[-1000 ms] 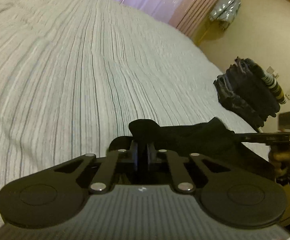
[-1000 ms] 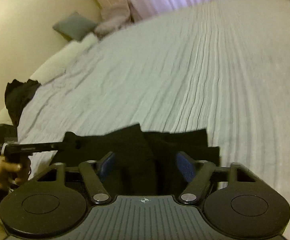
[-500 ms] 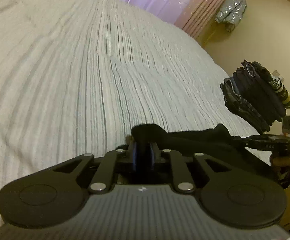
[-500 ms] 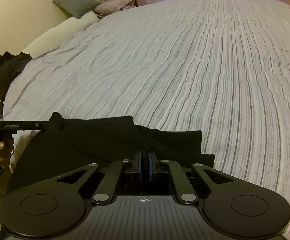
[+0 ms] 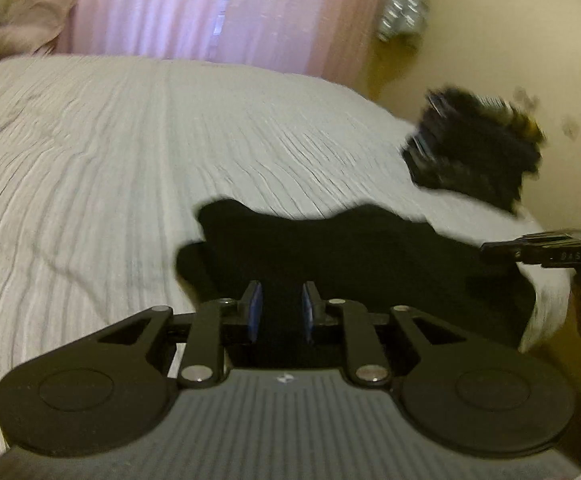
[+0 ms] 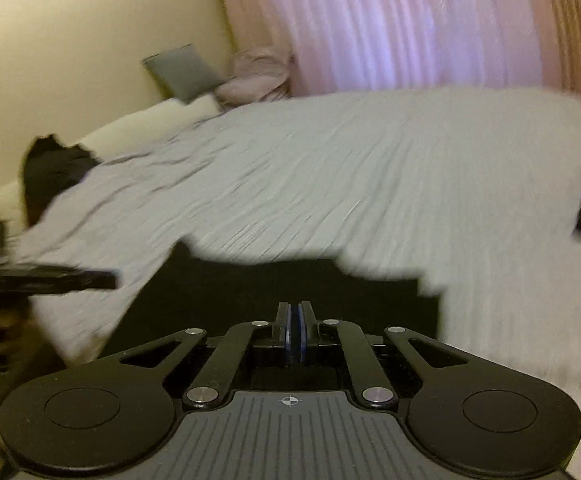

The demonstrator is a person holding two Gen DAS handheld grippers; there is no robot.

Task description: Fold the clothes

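A black garment [image 5: 362, 248] lies flat on the striped bedspread [image 5: 130, 152] near the bed's near edge; it also shows in the right wrist view [image 6: 274, 292]. My left gripper [image 5: 278, 312] is open with a gap between its blue pads, just above the garment's near edge and holding nothing. My right gripper [image 6: 294, 332] has its pads pressed together over the garment's near edge; whether cloth is pinched between them is hidden. Each gripper shows in the other's view: the right one [image 5: 546, 250] and the left one [image 6: 50, 278]. Both views are motion-blurred.
A stack of folded dark clothes [image 5: 474, 152] stands at the bed's right corner. Another dark garment [image 6: 54, 168] lies by the white pillows [image 6: 142, 128] at the left. A grey cushion [image 6: 182, 72] and pink curtains [image 6: 410, 24] are behind the bed.
My left gripper has opened and let go of the black garment, which now lies flat on the bed. Both grippers have tilted up and pulled back. The right gripper shut half a second ago.
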